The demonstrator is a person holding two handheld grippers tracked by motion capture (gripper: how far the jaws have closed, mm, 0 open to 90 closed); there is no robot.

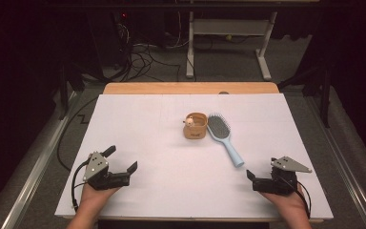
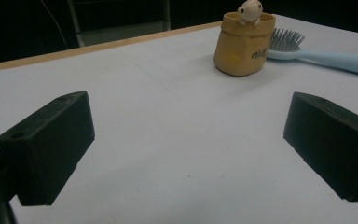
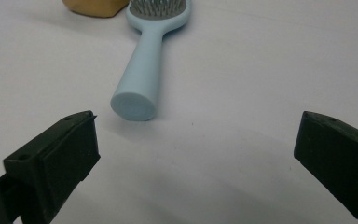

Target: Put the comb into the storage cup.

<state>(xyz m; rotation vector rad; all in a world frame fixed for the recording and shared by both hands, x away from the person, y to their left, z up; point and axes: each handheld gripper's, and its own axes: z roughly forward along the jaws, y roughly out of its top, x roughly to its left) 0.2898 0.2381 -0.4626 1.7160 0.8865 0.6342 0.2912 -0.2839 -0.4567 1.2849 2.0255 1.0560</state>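
Hairbrush [image 1: 223, 137], smooth pale-blue plastic, round-ended handle; both tongs gape wide, empty.

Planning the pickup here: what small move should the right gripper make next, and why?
Probably ease the right gripper forward toward the hairbrush handle: its jaws are open, and the handle's round end lies just ahead, a little left of centre.

Smooth pale-blue plastic hairbrush [image 1: 224, 137] handle
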